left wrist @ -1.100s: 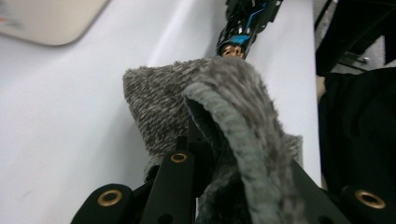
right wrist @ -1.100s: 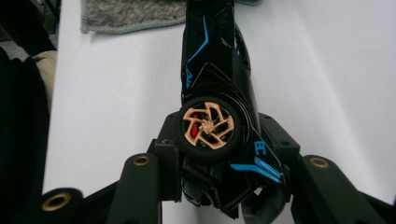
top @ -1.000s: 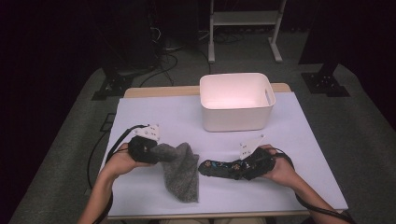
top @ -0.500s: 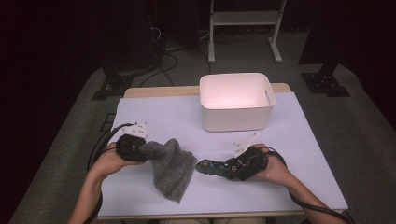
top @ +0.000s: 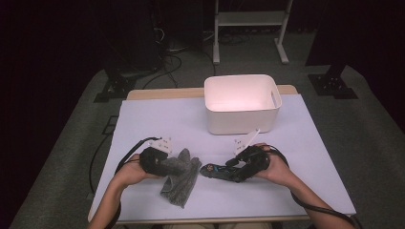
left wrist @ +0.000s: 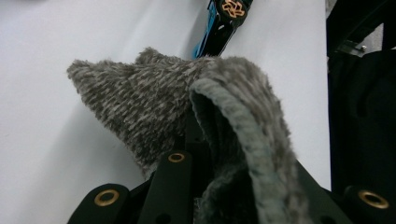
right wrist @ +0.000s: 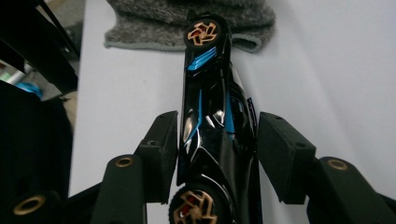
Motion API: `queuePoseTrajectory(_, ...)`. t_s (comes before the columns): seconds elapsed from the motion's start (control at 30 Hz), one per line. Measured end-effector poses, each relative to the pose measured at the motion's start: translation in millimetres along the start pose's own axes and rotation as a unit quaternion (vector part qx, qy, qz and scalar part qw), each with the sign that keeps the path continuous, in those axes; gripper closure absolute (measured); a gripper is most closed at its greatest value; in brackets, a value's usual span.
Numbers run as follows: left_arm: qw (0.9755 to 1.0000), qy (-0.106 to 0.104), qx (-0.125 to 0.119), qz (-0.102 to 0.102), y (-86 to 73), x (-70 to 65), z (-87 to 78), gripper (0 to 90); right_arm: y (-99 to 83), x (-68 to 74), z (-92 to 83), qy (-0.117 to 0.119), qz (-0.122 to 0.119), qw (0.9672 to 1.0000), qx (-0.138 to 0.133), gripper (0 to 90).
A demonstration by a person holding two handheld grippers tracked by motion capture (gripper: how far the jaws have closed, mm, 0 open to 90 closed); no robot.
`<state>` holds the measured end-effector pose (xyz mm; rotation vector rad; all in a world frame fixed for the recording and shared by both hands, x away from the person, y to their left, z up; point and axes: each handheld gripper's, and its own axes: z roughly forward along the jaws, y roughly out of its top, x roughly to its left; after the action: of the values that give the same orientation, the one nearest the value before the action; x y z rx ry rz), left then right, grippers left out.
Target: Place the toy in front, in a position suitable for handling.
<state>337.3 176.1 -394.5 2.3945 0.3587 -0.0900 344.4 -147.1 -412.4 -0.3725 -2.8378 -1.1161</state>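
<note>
Grey cloth [top: 181, 177]: fuzzy knit, lying crumpled on the white table [top: 305, 157], near the person's side of the white bin [top: 241, 102] and off to its left in the high view.
Left gripper [top: 165, 164]: jaws clamped tight on one bunched end of the grey cloth; in the left gripper view the knit [left wrist: 196, 112] folds up over both jaws.
Toy car [top: 217, 171]: glossy black with blue stripes and gold wheels, on its side, nearer the person than the white bin, nose touching the grey cloth.
Right gripper [top: 234, 171]: jaws straddle the toy car [right wrist: 212, 121] and have just been closing; one pad touches it, a gap shows at the other.
</note>
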Motion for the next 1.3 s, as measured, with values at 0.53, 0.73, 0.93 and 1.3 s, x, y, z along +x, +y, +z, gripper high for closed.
queuePoseTrajectory(0.53, 0.9995, -0.027, 0.016, 0.008, 1.8, -4.7, 26.4, 78.8, -4.7, 14.6, -6.0, 0.012, 0.000, 0.9998, -0.019, 46.1)
queuePoseTrajectory(0.73, 0.9993, -0.031, 0.021, 0.010, 0.5, -6.4, 29.2, 78.3, -4.4, 17.5, -6.6, 0.015, 0.001, 0.9997, -0.017, 45.8)
queuePoseTrajectory(0.93, 0.9991, -0.034, 0.023, 0.009, 0.3, -6.7, 30.5, 77.8, -5.5, 20.1, -5.3, -0.003, -0.006, 0.9998, -0.019, 42.8)
queuePoseTrajectory(1.3, 0.9989, -0.038, 0.025, 0.010, 0.0, -7.3, 31.7, 76.3, -9.0, 24.7, -7.2, 0.002, -0.005, 0.9997, -0.025, 46.8)
